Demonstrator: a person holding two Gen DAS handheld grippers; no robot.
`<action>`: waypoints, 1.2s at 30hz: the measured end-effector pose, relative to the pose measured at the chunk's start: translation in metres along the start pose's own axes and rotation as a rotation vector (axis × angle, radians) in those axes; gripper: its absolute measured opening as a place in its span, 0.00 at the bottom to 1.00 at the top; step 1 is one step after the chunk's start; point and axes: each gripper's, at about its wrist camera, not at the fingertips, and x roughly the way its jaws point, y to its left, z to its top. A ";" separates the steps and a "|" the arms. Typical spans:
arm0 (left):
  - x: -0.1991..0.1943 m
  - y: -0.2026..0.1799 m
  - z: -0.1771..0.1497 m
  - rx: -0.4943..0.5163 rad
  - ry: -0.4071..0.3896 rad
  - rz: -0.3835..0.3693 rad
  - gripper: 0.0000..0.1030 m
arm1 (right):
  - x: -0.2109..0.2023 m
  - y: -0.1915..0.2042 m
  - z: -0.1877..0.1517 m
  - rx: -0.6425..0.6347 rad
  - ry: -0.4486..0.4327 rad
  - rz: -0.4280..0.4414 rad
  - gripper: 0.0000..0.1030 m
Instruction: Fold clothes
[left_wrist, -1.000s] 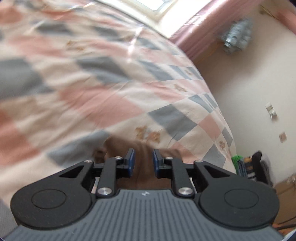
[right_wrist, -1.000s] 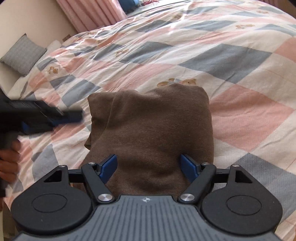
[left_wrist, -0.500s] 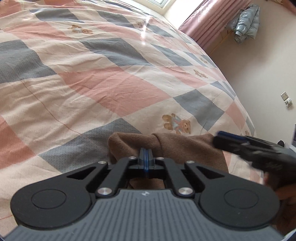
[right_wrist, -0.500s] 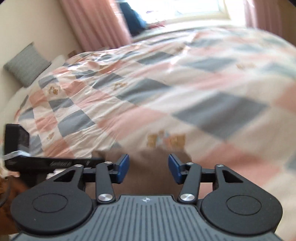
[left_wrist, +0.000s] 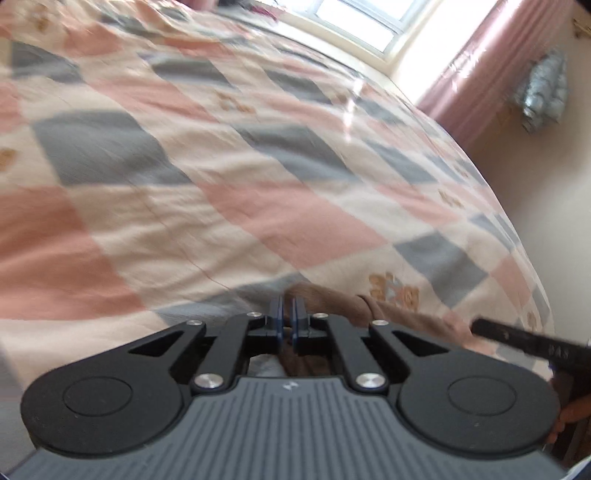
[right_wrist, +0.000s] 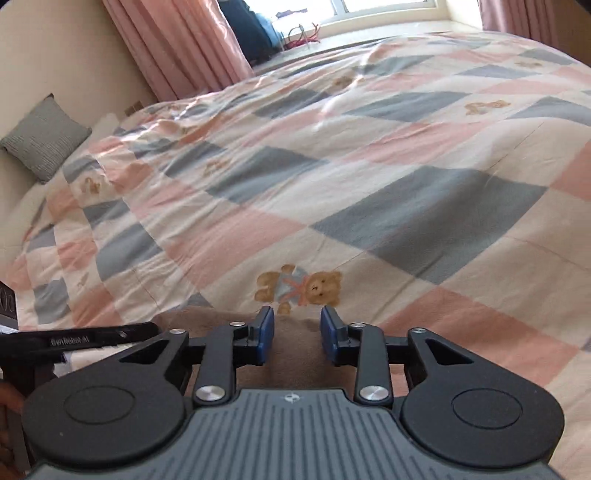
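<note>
One bed (right_wrist: 369, 155) under a pink, grey and cream checked quilt (left_wrist: 221, 206) fills both views, with one grey cushion (right_wrist: 44, 136) at its far left corner. One brown garment (right_wrist: 291, 354) lies bunched on the quilt's near edge beside a printed teddy bear (right_wrist: 299, 288). Of the two grippers, the left gripper (left_wrist: 287, 317) is pressed together, pinching a fold of the garment, while the right gripper (right_wrist: 293, 332) is closing with brown cloth between its blue pads (right_wrist: 266, 336), not yet pressing it.

Both wrist views look down close over the quilt (right_wrist: 332, 155), sharing brown garment (left_wrist: 399, 314).
</note>
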 end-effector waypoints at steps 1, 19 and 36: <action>-0.017 -0.009 -0.002 0.009 -0.016 0.025 0.01 | -0.008 -0.003 0.000 -0.020 0.013 0.031 0.34; -0.031 -0.086 -0.140 -0.241 -0.052 0.264 0.02 | 0.016 -0.001 -0.008 -0.578 0.323 0.375 0.45; -0.018 -0.049 -0.200 -0.995 -0.231 -0.126 0.62 | 0.124 -0.011 0.092 -0.437 0.716 0.642 0.80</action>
